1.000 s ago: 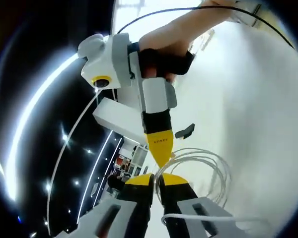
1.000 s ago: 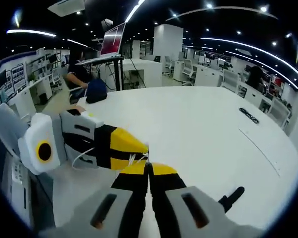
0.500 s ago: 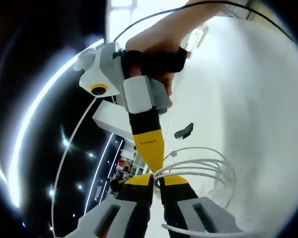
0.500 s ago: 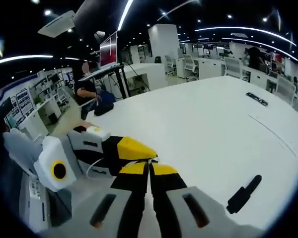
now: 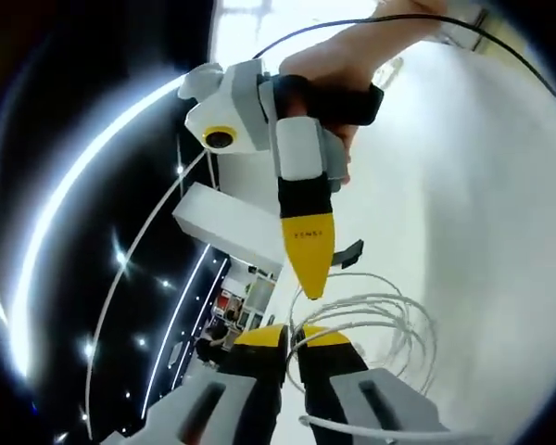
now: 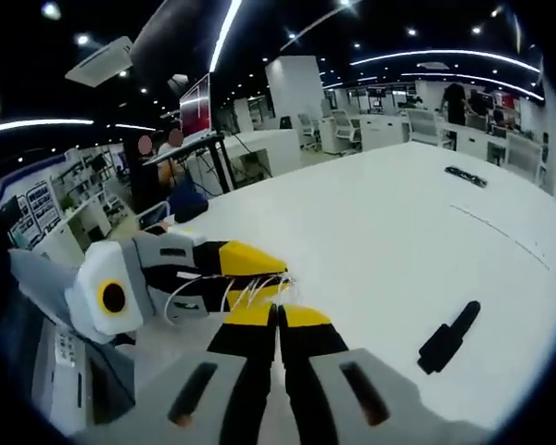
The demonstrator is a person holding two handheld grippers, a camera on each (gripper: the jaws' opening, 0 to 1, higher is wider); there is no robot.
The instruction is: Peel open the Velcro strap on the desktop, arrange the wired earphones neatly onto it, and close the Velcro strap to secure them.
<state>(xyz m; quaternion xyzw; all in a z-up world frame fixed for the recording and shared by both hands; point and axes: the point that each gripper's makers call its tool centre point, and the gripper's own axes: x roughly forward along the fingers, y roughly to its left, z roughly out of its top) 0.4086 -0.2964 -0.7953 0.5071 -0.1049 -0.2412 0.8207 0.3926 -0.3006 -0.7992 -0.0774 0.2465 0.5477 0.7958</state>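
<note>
Earphones (image 5: 380, 320): white cord in loose loops, bunched at the tips of the left gripper (image 5: 292, 332). Its jaws are pressed together on the cord where the loops gather; the rest of the coil fans out over the white table (image 5: 482, 204), and one strand trails back under the gripper body. In the right gripper view the same cord (image 6: 250, 292) shows as thin white strands at the left gripper's yellow tip, just ahead of the right gripper (image 6: 278, 312).

Right gripper: jaws closed tight, no gap, nothing visibly between them. In the left gripper view it points its yellow tip (image 5: 308, 264) at the coil, close above the loops, a hand (image 5: 352, 65) on its grip.

Strap (image 6: 448, 336): dark, flat on the table, well apart from the cord and both grippers, bare tabletop all round it. Also seen in the left gripper view (image 5: 346, 251), beyond the right gripper's tip.

A small dark object (image 6: 466, 175) lies toward the far edge. A thin black cable (image 5: 500, 46) crosses overhead.
</note>
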